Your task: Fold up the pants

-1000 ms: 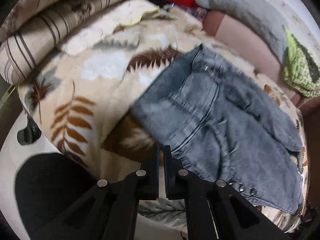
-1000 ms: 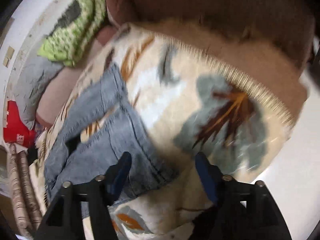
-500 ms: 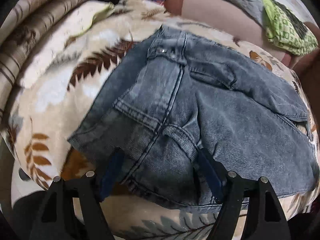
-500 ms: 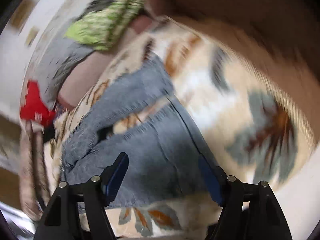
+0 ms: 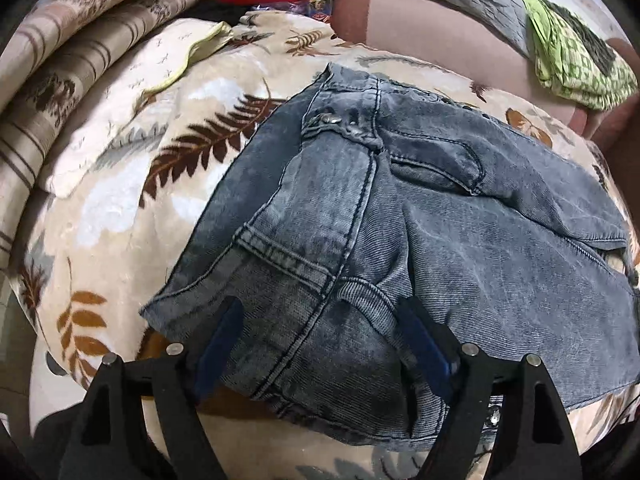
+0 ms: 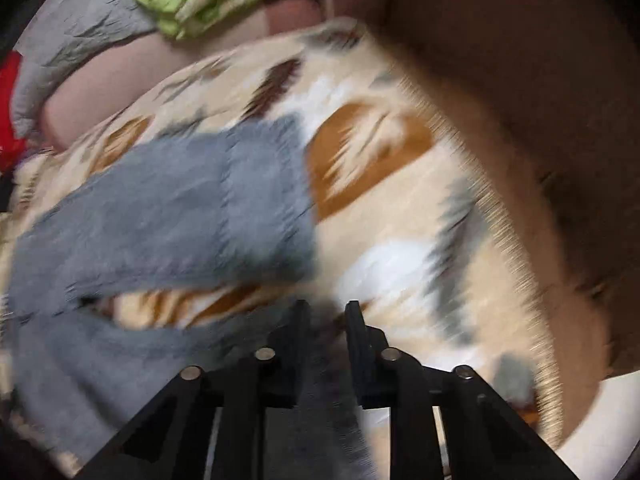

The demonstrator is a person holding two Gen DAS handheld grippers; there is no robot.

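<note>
The jeans lie on the leaf-print blanket, partly folded, long axis running away to the right. The left gripper is spread wide over the near hem. The right gripper, nearly pressed together, seems to pinch denim, though the picture is blurred.

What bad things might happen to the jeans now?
1. The right hand-held gripper looks shut on a jeans leg; the blurred view suggests fast motion, so the denim might slip out.
2. The left hand-held gripper is open over the waistband, so that end may drag across the leaf-print blanket.
</note>
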